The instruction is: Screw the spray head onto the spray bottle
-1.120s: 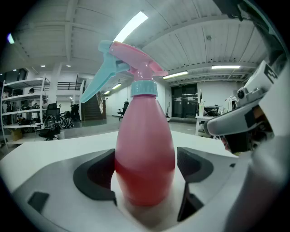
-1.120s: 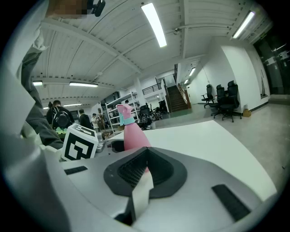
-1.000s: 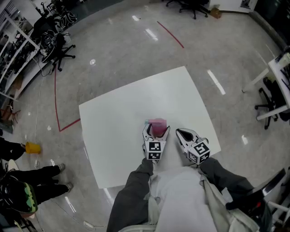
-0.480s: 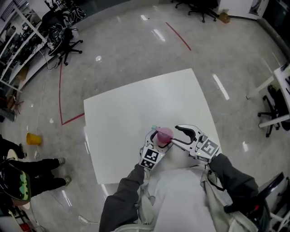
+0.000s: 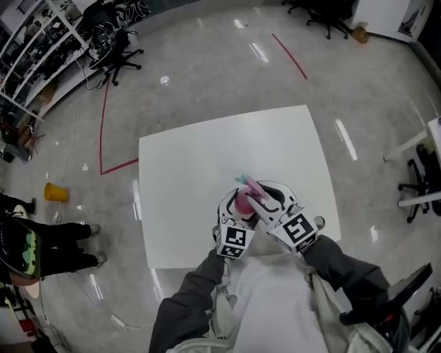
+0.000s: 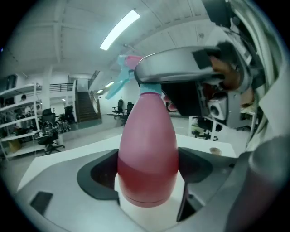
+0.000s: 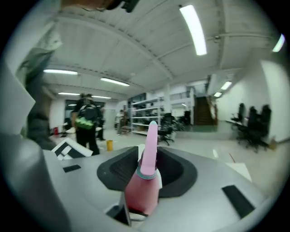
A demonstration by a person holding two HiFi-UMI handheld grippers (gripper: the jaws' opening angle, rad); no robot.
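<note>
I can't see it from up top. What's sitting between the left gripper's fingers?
The pink spray bottle stands upright between the left gripper's fingers, which press on its lower sides. The left gripper view shows this best.

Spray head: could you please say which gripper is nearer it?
Right. The right gripper has the spray head between its jaws, which have just been opening; the left gripper clamps the spray bottle below.

Bottle (image 5: 241,204) sits between the left gripper's (image 6: 147,174) jaws, above the table's (image 5: 200,172) near edge, spray head (image 5: 245,182) on top; person (image 5: 41,251) left of the table, chairs (image 5: 329,17) behind it
</note>
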